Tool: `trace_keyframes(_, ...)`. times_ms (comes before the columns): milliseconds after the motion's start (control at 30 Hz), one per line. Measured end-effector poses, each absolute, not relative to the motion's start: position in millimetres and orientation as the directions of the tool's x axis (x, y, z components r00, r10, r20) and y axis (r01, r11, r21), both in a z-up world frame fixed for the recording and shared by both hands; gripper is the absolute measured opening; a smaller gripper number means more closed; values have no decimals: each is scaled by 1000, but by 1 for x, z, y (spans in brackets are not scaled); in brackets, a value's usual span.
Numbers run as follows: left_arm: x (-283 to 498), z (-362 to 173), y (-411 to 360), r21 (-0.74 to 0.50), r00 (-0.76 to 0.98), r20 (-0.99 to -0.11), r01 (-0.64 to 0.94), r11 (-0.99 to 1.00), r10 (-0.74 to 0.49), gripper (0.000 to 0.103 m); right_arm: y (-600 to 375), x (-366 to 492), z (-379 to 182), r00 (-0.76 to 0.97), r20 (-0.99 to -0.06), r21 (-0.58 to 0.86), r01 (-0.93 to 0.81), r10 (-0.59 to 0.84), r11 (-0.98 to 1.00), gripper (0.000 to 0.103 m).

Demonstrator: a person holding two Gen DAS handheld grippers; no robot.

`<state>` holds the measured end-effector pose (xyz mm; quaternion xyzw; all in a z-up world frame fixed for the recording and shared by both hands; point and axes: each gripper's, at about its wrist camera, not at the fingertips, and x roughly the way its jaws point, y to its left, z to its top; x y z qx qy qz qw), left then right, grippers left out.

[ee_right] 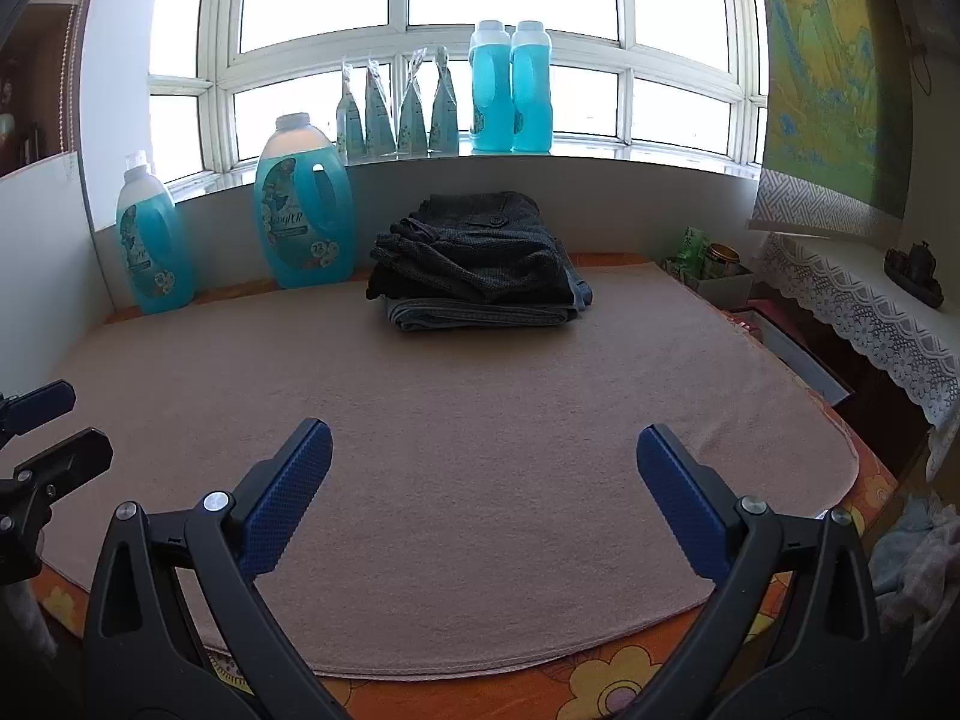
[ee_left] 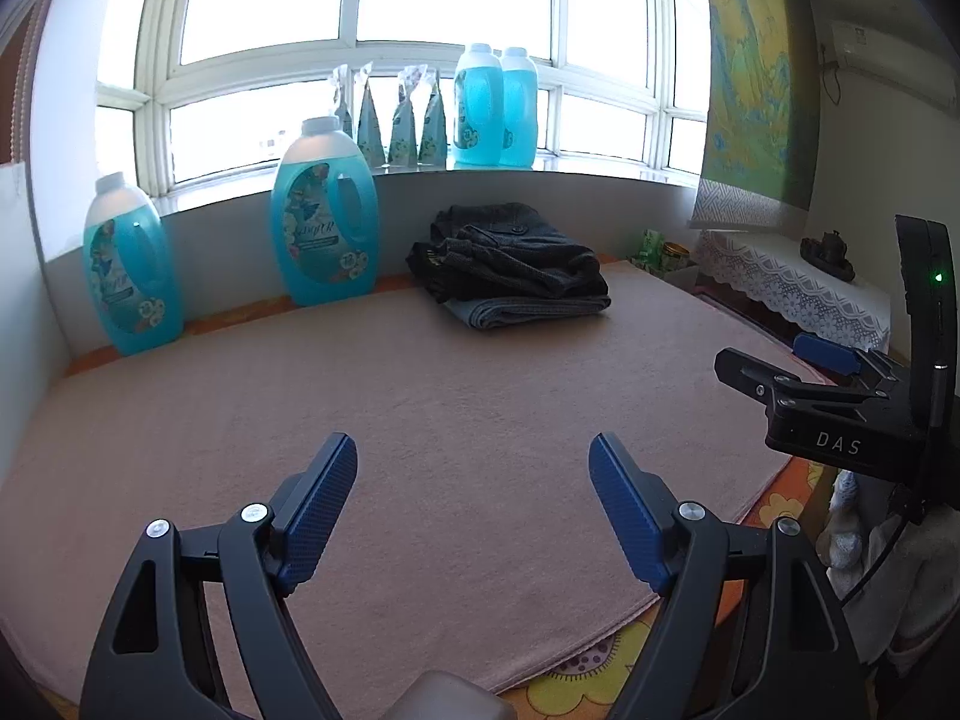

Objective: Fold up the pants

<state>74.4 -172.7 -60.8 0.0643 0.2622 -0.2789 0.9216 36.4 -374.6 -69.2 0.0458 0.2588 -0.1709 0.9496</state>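
Pink-beige mat spread flat over the table, orange floral cloth peeking out at 6 o'clock. Left tool spread wide, gripping nothing, hovering over bare mat. Right tool equally wide, equally empty-handed. Folded pants stacked dark over denim at 12 o'clock, far edge of the mat, well apart from both tools. Two blue detergent bottles standing at 10 o'clock beside the stack, two more up on the windowsill.
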Motion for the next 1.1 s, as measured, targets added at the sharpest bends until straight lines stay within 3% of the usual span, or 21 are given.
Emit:
trace_keyframes(200,67,-68,-167,-30,709,-543,520,854,-450,80,-376,25,-72,787,-498,-37,400,-364,916,103)
trace_keyframes(1100,56,-64,-160,-19,730,-538,489,872,-421,81,-371,17,-66,796,-482,-21,407,-366,913,103)
